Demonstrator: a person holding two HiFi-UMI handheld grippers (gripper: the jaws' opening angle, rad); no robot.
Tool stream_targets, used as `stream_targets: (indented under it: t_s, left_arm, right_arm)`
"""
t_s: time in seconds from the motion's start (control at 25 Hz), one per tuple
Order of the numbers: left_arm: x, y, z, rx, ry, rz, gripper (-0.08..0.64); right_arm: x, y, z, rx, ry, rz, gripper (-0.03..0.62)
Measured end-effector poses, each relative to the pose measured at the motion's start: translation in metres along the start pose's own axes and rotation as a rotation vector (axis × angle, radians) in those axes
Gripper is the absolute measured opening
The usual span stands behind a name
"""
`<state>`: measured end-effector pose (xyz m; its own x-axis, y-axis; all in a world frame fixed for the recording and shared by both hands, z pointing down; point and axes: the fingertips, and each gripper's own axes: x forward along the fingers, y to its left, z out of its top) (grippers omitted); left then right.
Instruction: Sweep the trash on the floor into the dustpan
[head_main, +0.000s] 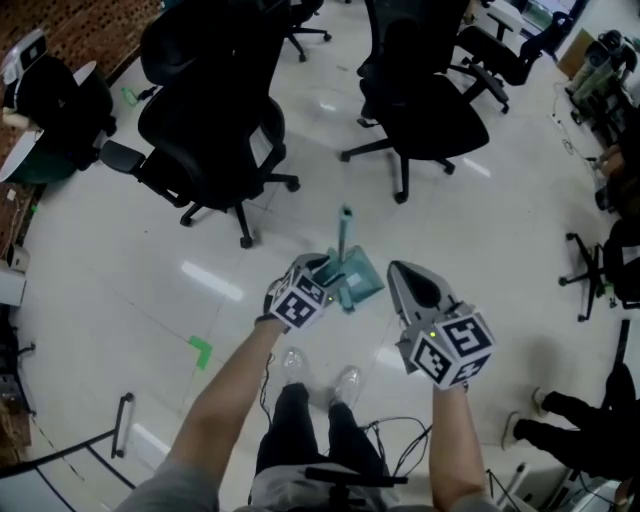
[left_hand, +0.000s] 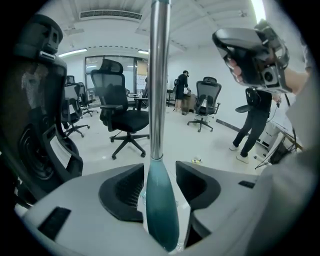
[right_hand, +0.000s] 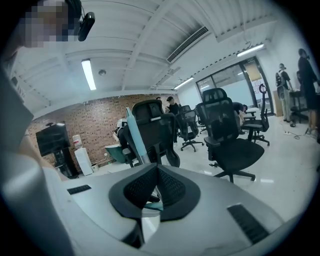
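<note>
The teal dustpan (head_main: 362, 283) sits low, and its long handle (left_hand: 159, 100) rises upright from it. The left gripper (left_hand: 160, 170), close above the dustpan, straddles that handle with its jaws apart and its pads clear, gripping nothing. The right gripper (right_hand: 156, 172), just beside the dustpan, is closed and empty. The left, being nearer, looks set to clamp the pole.
</note>
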<state>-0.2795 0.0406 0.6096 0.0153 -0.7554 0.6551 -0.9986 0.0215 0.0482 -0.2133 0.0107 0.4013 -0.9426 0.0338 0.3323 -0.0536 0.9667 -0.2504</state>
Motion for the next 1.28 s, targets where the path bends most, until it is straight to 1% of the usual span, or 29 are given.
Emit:
stream_targets:
  t_s: [0.2,0.36,0.4,0.48,0.56,0.64,0.68,0.72,0.76,0.8,0.84,0.92,1.04,1.16,1.2,1.24,1.28]
  left_arm:
    - [0.013,0.004,-0.01,-0.019,0.014,0.007,0.181]
    - [0.023,0.005,-0.013,-0.025,0.013,-0.012,0.181]
    - [0.025,0.005,-0.013,-0.025,0.014,-0.015,0.177]
    - [0.028,0.005,-0.013,-0.031,0.009,-0.018,0.127]
    - [0.028,0.004,-0.012,-0.044,0.0,-0.019,0.126]
    - [0.028,0.003,-0.011,-0.048,-0.005,-0.017,0.124]
    - [0.028,0.004,-0.011,-0.048,-0.005,-0.017,0.124]
    - [0.028,0.004,-0.011,-0.046,-0.003,-0.017,0.124]
    - [0.028,0.004,-0.012,-0.046,-0.002,-0.019,0.124]
    - [0.028,0.003,-0.012,-0.047,0.0,-0.021,0.124]
    - [0.028,0.002,-0.013,-0.047,0.002,-0.023,0.124]
    - [0.027,0.002,-0.013,-0.042,0.006,-0.022,0.124]
    - [0.028,-0.001,-0.014,-0.05,0.007,-0.027,0.124]
    - [0.03,0.001,-0.014,-0.056,0.0,-0.033,0.124]
    - [0.029,0.004,-0.013,-0.054,-0.001,-0.028,0.124]
    - [0.028,0.005,-0.012,-0.054,0.0,-0.026,0.124]
    - [0.027,0.001,-0.013,-0.057,0.004,-0.032,0.126]
  right_arm:
    - [0.006,-0.004,-0.009,0.01,0.022,-0.002,0.008]
    - [0.013,-0.011,-0.016,-0.005,0.048,-0.001,0.008]
    - [0.016,-0.012,-0.018,-0.009,0.061,0.003,0.008]
    - [0.023,-0.014,-0.023,-0.013,0.09,0.009,0.008]
    - [0.029,-0.014,-0.029,-0.019,0.117,0.017,0.008]
    - [0.036,-0.012,-0.032,-0.044,0.132,0.045,0.009]
    - [0.041,-0.01,-0.033,-0.062,0.135,0.063,0.017]
    - [0.045,-0.007,-0.033,-0.079,0.136,0.082,0.052]
    - [0.05,-0.004,-0.032,-0.093,0.135,0.1,0.103]
    - [0.054,0.0,-0.03,-0.106,0.134,0.115,0.136]
    - [0.059,0.004,-0.027,-0.12,0.134,0.127,0.158]
    - [0.069,0.011,-0.021,-0.151,0.133,0.145,0.179]
    - [0.083,0.02,-0.016,-0.18,0.137,0.187,0.181]
    - [0.098,0.022,-0.018,-0.177,0.136,0.247,0.181]
    - [0.104,0.021,-0.018,-0.177,0.139,0.253,0.181]
    - [0.108,0.019,-0.02,-0.177,0.147,0.255,0.163]
    - [0.107,0.019,-0.022,-0.177,0.159,0.257,0.16]
